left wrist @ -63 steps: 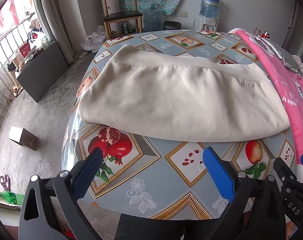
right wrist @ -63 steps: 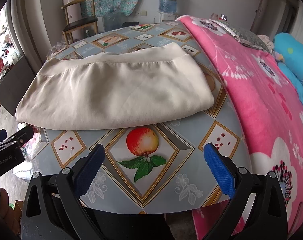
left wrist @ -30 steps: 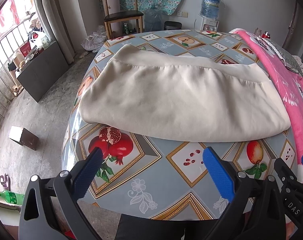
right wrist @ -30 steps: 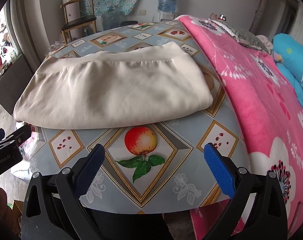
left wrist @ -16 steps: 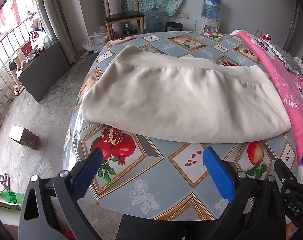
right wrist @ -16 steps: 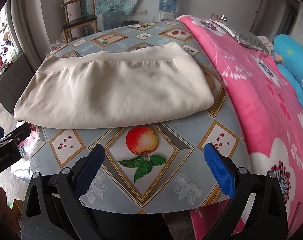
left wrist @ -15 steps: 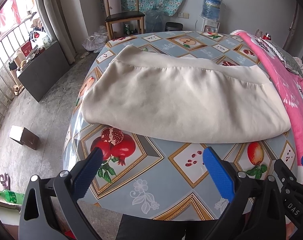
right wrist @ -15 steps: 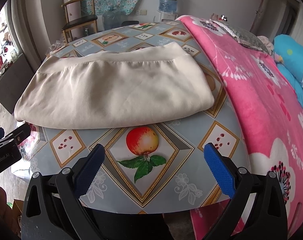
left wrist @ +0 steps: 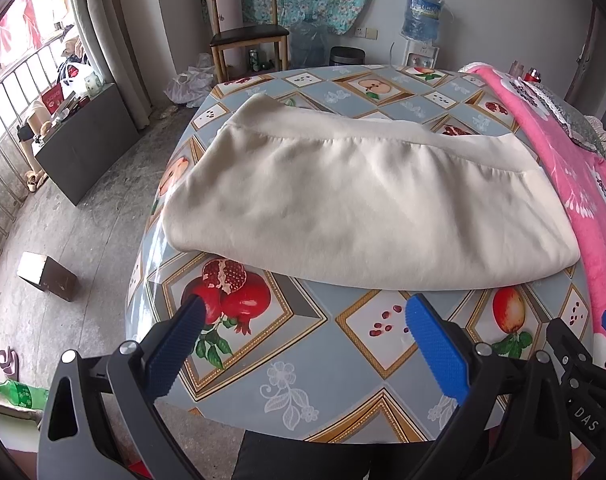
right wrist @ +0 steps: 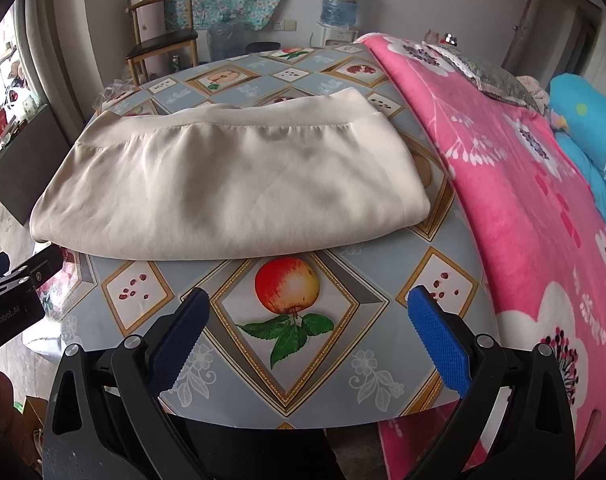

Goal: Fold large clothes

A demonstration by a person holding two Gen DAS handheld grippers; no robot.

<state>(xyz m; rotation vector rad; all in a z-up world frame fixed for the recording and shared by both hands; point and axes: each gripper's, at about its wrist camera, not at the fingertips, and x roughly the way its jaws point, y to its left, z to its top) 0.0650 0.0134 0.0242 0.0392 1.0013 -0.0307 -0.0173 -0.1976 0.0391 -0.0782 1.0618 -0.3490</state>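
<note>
Garment lies folded on tabletop; my left gripper and right gripper, both spread empty short of it, could drag layers apart.

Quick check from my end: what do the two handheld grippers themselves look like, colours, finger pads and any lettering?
Both match: the left gripper and the right gripper have black frames with silver pivot screws and two blue, finely ribbed finger pads. White lettering shows on the bodies: "GenRobot.AI" on the left one, seen from the right wrist view, and "DAS" on the right one, seen from the left. No cables visible.
</note>
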